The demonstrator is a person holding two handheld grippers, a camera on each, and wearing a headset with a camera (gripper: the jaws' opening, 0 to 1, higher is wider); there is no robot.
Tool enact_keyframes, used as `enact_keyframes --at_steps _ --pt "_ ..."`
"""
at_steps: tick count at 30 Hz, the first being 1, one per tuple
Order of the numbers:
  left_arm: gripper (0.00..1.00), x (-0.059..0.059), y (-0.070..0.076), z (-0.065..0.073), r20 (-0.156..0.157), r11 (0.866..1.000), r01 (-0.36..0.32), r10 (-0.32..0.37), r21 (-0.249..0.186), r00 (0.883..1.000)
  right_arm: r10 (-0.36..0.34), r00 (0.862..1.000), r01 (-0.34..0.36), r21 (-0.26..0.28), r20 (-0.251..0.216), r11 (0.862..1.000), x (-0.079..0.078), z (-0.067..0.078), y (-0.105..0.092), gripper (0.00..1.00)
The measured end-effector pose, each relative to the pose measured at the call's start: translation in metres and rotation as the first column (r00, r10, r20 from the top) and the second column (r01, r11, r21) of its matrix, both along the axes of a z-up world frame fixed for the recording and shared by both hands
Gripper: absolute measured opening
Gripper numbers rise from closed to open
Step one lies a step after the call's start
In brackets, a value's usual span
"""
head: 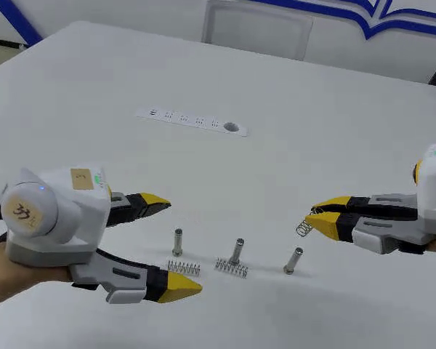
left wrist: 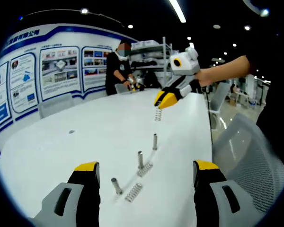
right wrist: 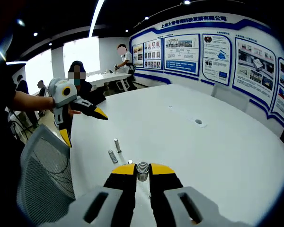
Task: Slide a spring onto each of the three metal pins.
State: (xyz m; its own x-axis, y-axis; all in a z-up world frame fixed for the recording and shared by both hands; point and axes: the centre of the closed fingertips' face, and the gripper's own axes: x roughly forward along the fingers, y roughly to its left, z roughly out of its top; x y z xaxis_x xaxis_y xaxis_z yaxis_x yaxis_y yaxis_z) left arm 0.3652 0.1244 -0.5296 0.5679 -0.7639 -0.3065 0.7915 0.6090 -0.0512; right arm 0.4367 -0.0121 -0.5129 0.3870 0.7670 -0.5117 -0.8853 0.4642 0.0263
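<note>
Closest to the camera in the head view, the left tool (head: 183, 244) hangs over the white desk (head: 312, 131). Its yellow-tipped jaws are spread wide with nothing between them. Just beyond it three metal pins stand in a row, all bare: the left pin (head: 177, 242), the middle pin (head: 237, 251) and the right pin (head: 293, 260). The first spring (head: 183, 267) lies flat on the desk just in front of the left pin, and the second spring (head: 231, 268) lies at the foot of the middle pin. The right tool (head: 312, 217) is clamped on the third spring (head: 304, 228), which dangles from its tips in the air above the right pin. A power strip (head: 191, 121) lies farther back.
</note>
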Motion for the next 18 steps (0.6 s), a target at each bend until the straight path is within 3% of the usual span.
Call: enact_keyframes --at_steps 1,4,10,14,18 --pt "0.89 0.001 0.002 0.001 0.000 1.000 -0.016 0.016 -0.018 1.000 -0.004 1.000 0.004 -0.007 0.002 1.000 0.002 -0.003 -0.002 0.11" --pt "0.96 0.004 0.007 0.000 0.024 1.000 -0.031 0.030 0.003 0.999 -0.031 0.999 0.031 -0.016 -0.008 0.999 0.006 -0.009 -0.007 0.11" --pt "1.00 0.011 0.010 0.002 0.064 0.999 -0.039 0.038 0.023 0.997 -0.067 0.998 0.067 -0.041 -0.014 0.997 0.012 -0.020 -0.014 0.11" --pt "1.00 0.015 0.009 0.004 0.117 0.998 -0.053 0.050 0.019 0.992 -0.070 0.997 0.069 -0.062 -0.021 0.996 0.011 -0.028 -0.015 0.11" --pt "1.00 0.016 0.009 -0.004 0.108 0.998 -0.060 0.056 0.037 0.993 -0.067 0.997 0.065 -0.074 -0.026 0.995 0.010 -0.033 -0.014 0.11"
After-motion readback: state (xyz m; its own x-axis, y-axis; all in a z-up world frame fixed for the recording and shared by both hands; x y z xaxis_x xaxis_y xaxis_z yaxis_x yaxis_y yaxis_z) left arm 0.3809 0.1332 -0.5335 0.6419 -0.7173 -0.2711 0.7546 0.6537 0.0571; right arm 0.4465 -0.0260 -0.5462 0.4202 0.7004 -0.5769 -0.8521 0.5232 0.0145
